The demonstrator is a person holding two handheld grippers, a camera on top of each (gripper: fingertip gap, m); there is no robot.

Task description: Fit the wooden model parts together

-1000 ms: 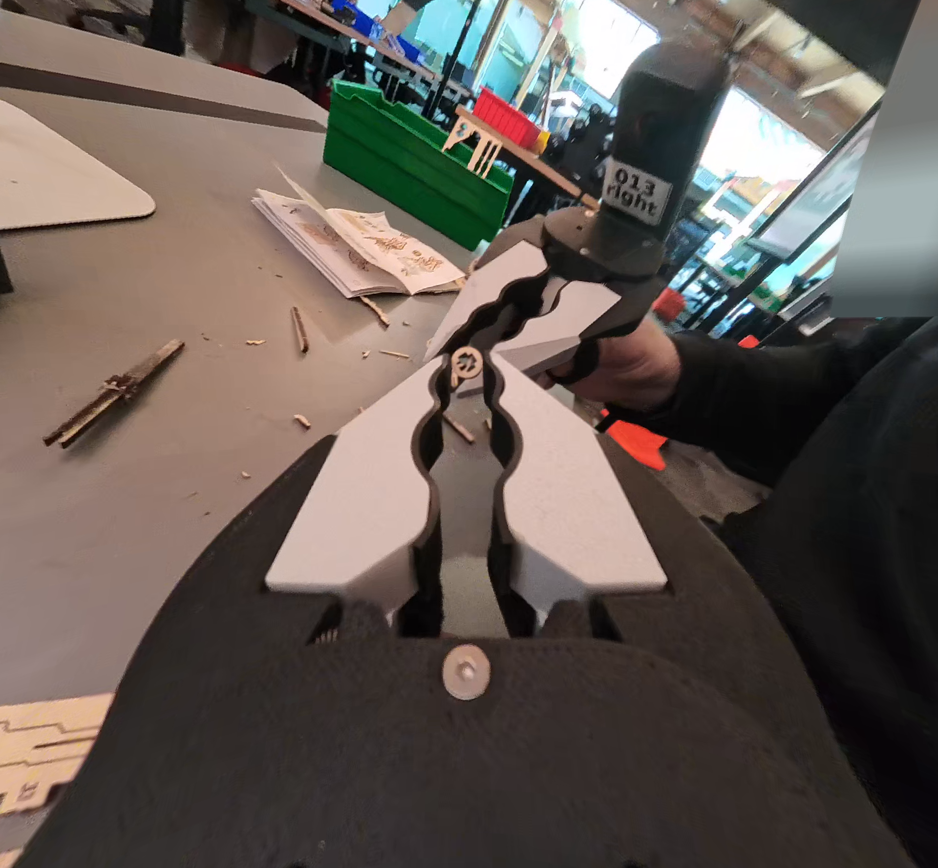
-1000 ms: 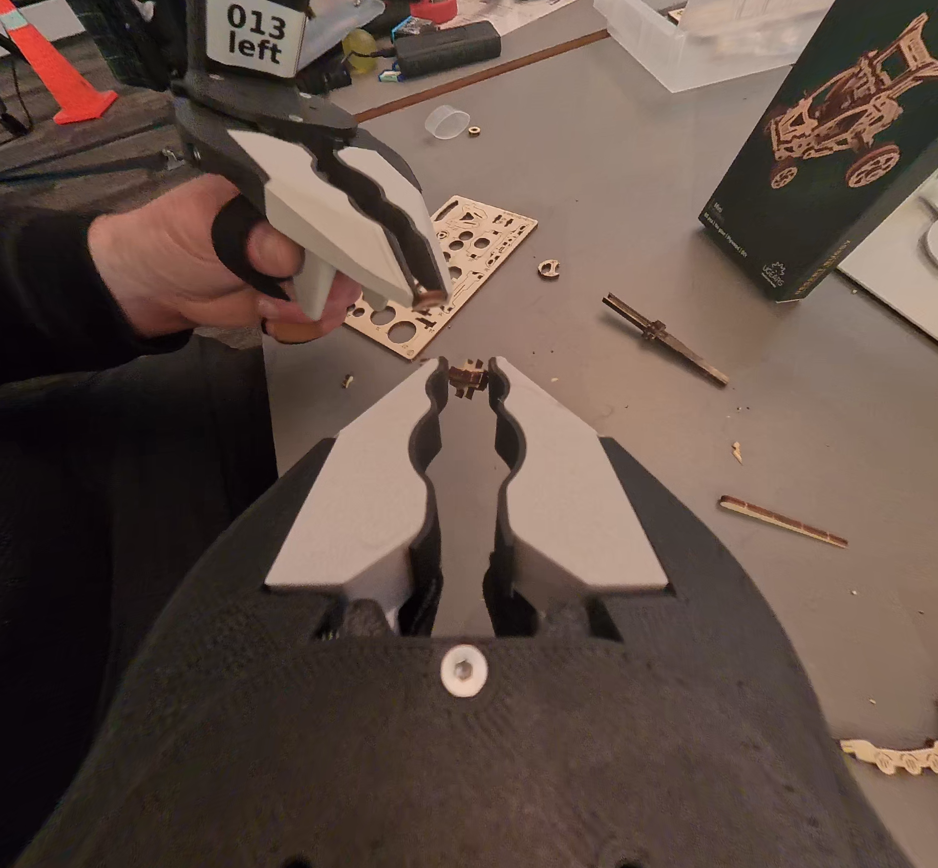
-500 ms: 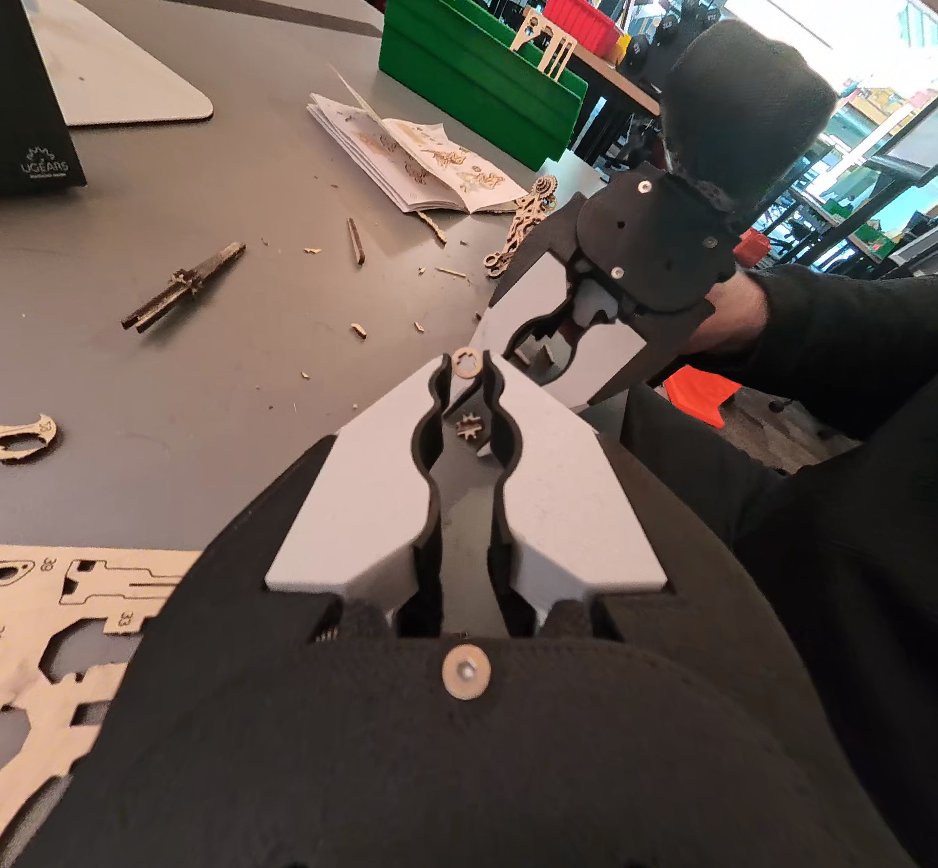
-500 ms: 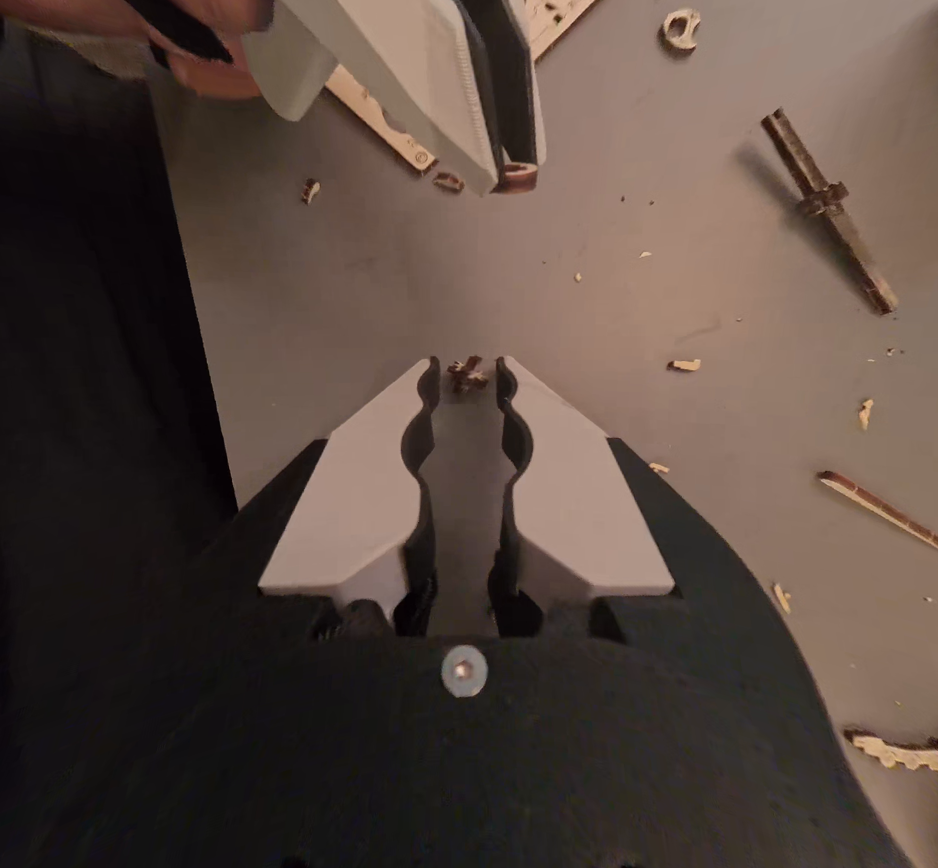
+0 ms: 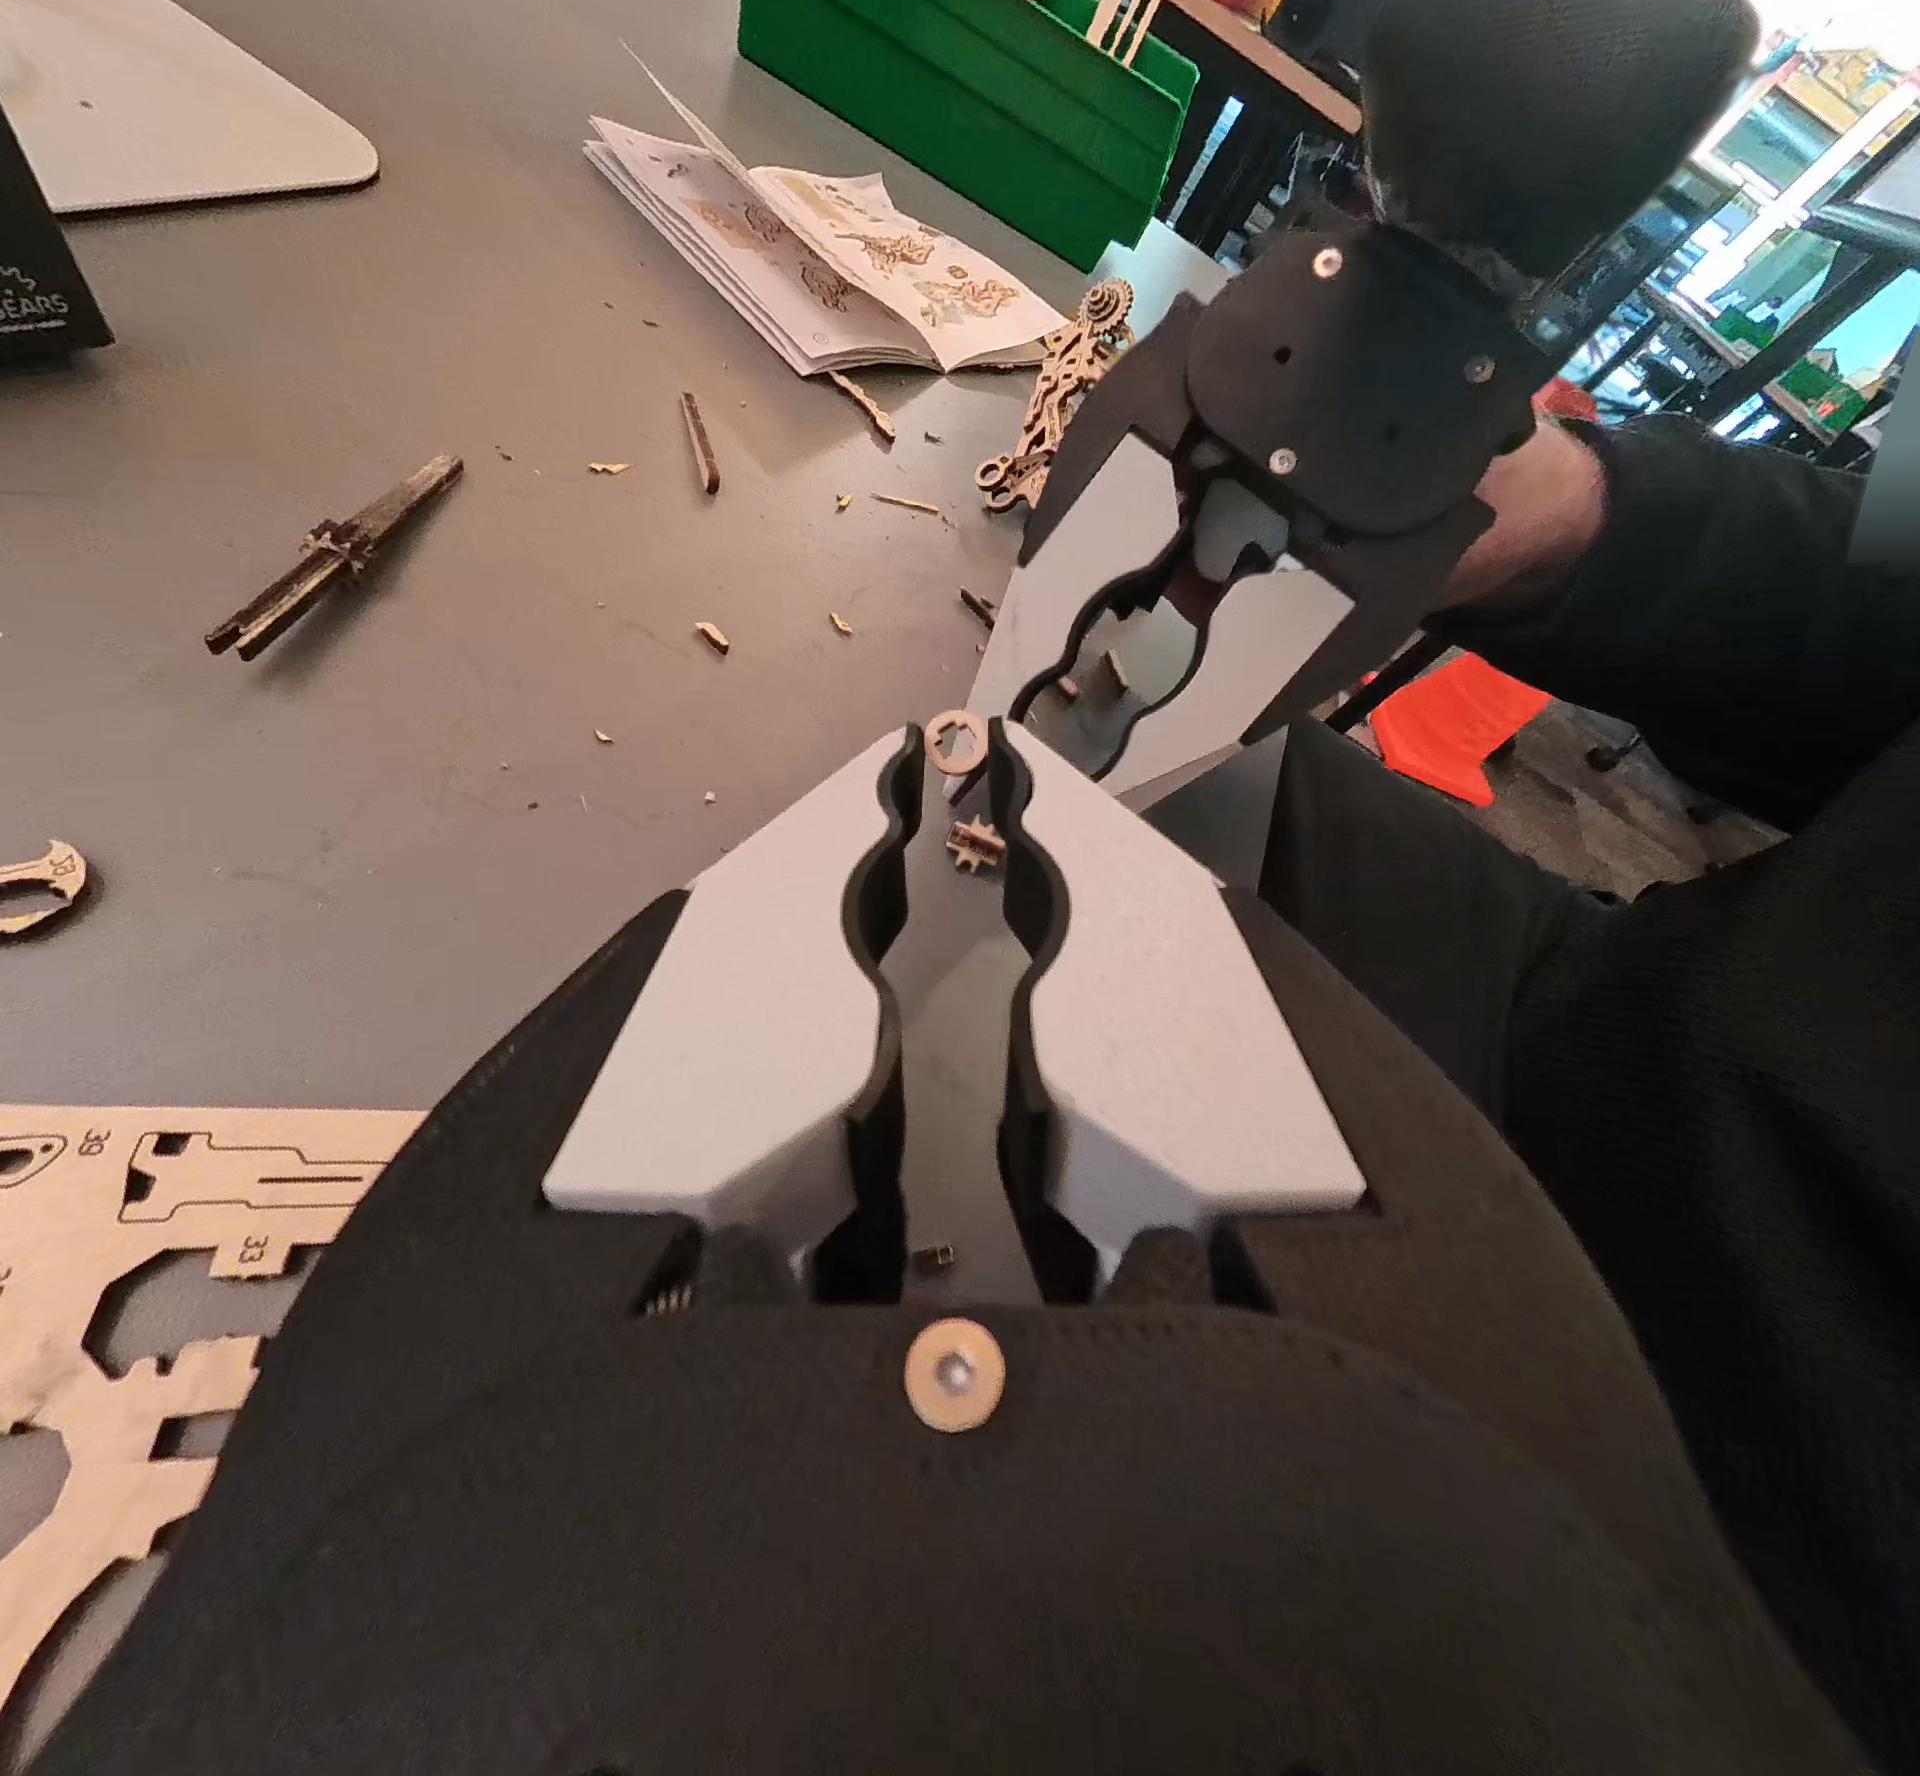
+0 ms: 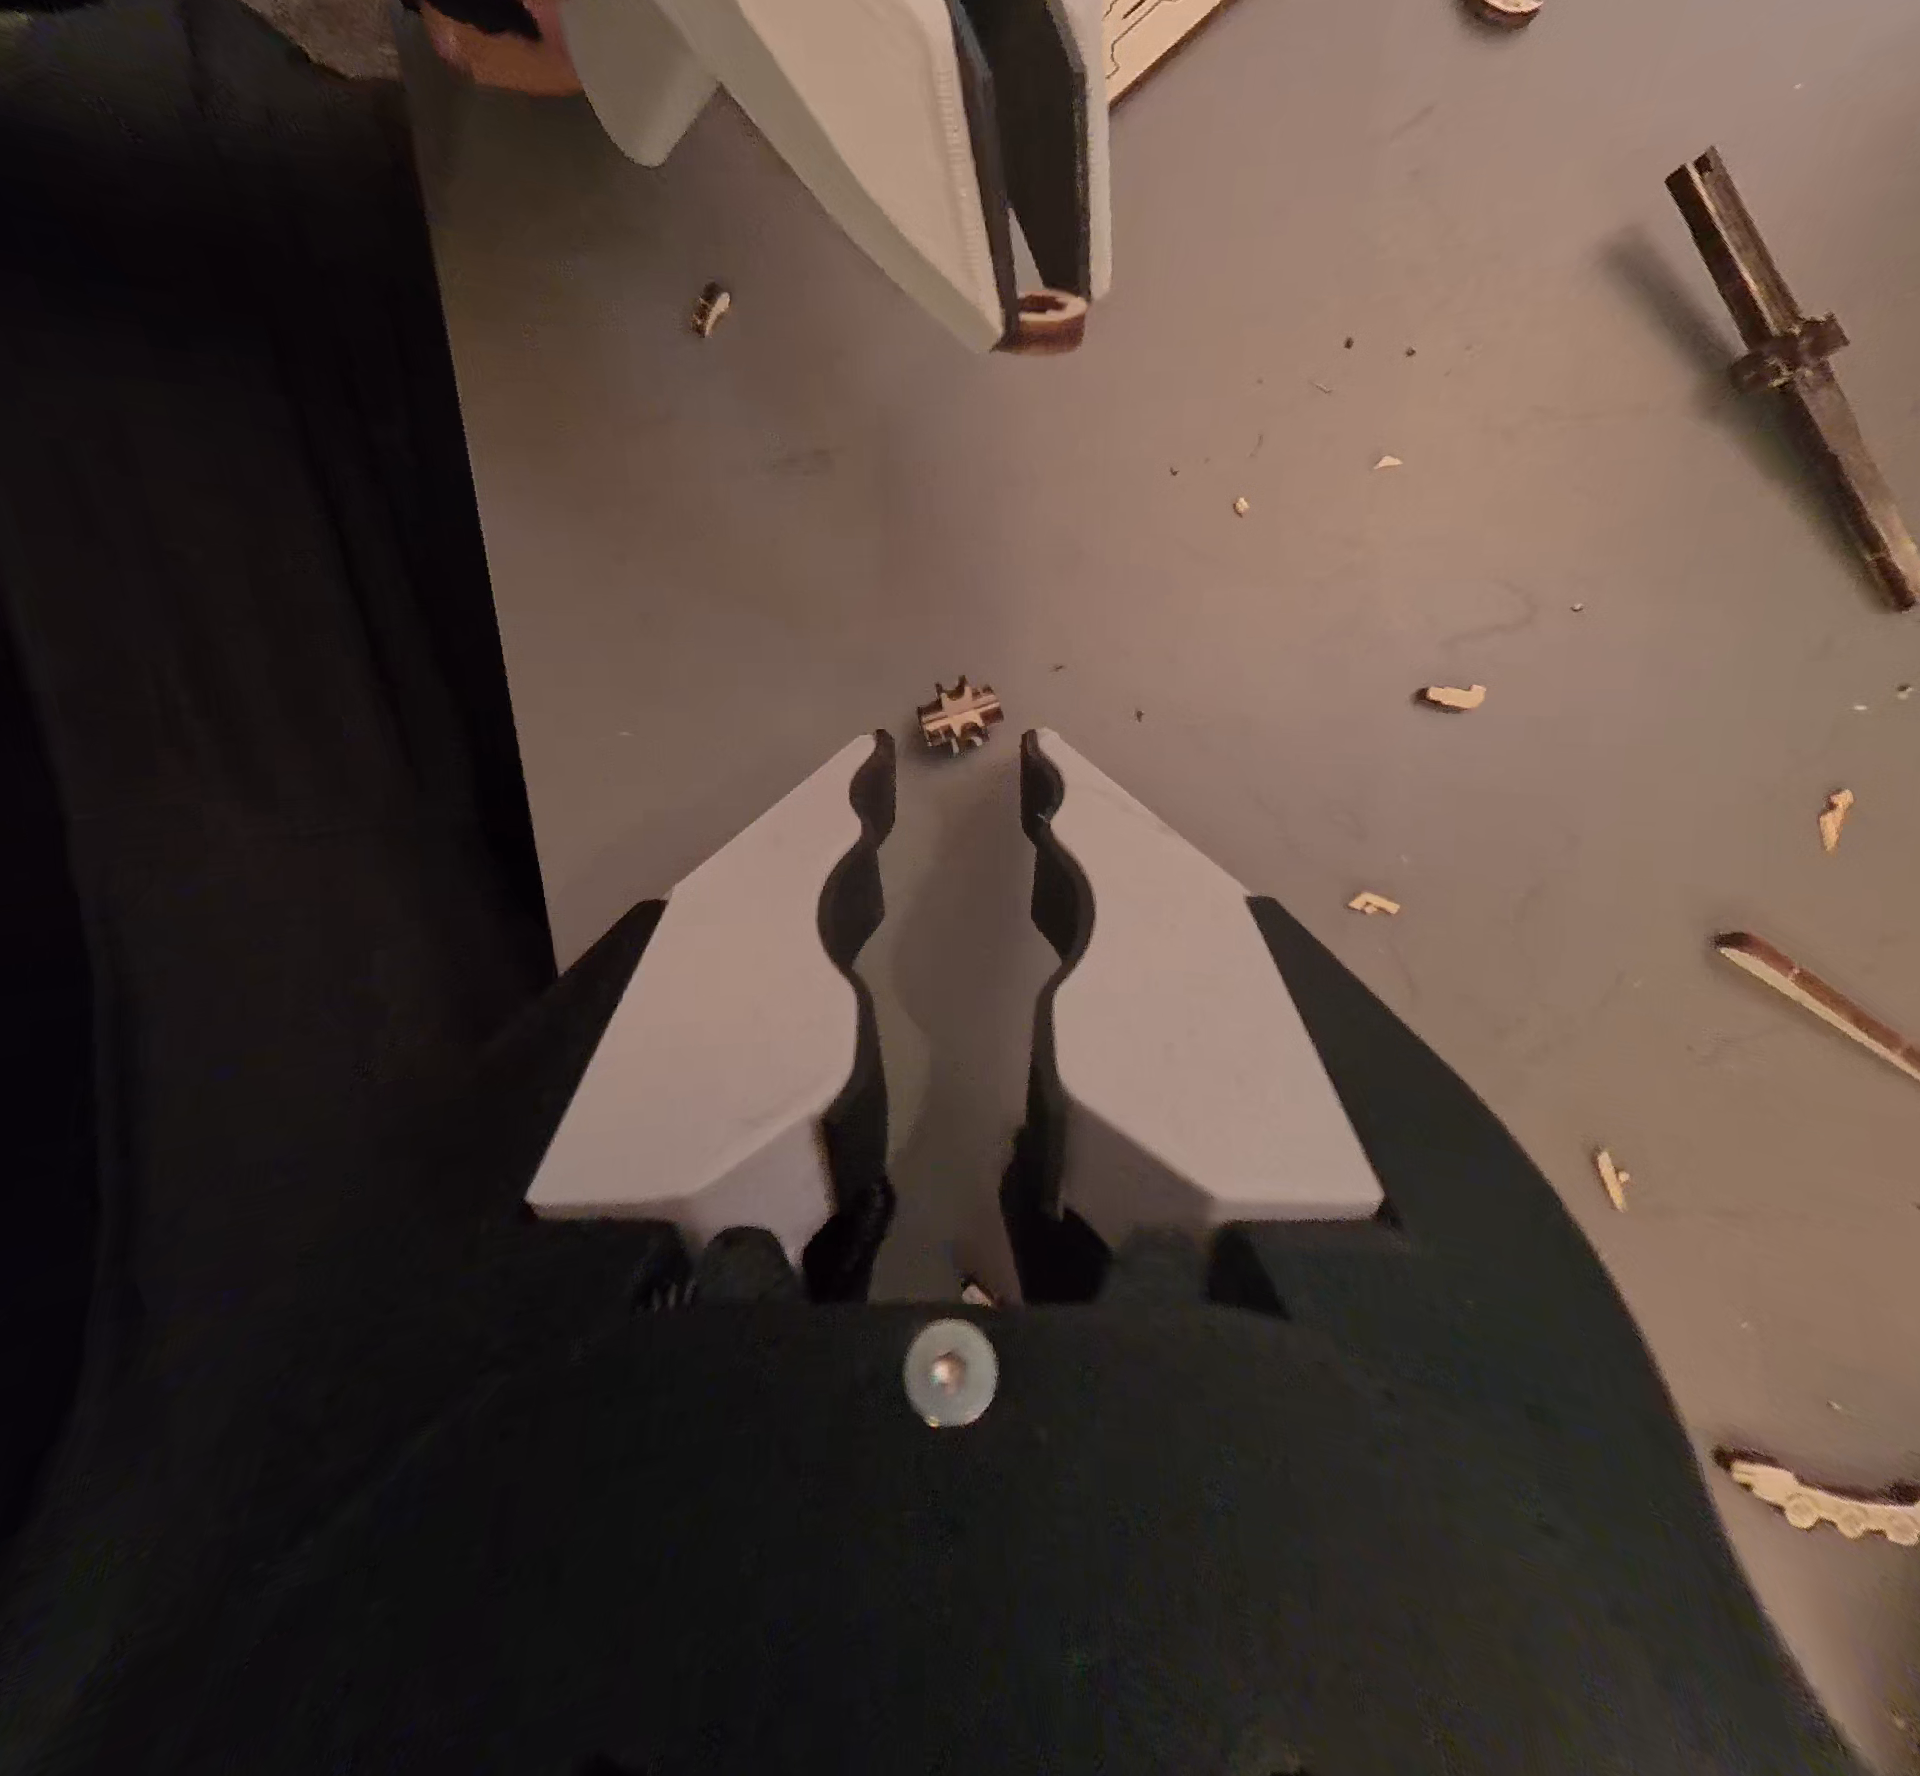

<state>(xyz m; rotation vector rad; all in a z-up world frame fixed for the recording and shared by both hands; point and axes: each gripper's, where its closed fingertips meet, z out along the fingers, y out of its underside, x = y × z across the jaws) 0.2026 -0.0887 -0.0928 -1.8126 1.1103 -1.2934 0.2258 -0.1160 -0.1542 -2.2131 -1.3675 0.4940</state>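
My left gripper (image 5: pixel 956 739) is shut on a small wooden ring (image 5: pixel 956 742) held at its tips above the grey table. It also shows in the right wrist view (image 6: pixel 1044 313), coming in from the top with the ring (image 6: pixel 1044 320). A small cross-shaped wooden gear piece (image 6: pixel 961 716) lies on the table just beyond the tips of my right gripper (image 6: pixel 956 750), which is open and empty. In the left wrist view this piece (image 5: pixel 977 843) lies below the ring, and the right gripper (image 5: pixel 1070 703) points down at the table beside it.
A dark wooden axle (image 6: pixel 1787 355) and wood splinters lie to the right. A punched wooden sheet (image 5: pixel 156 1311) is at the near left. A booklet (image 5: pixel 821 261), a green bin (image 5: pixel 956 43) and an assembled gear part (image 5: pixel 1060 396) lie farther off. The table edge (image 6: pixel 488 583) runs along the left. The grippers' ends are close to 7 cm from one another. Left tips and right tips are each some 15 cm from the dark wooden axle (image 6: pixel 1787 355). It turns up in the left wrist view (image 5: pixel 361 546) as well.
My right gripper has tipped down over the table, opened and let go of the cross-shaped piece, which now lies on the table. The left gripper keeps hold of the ring just above it.
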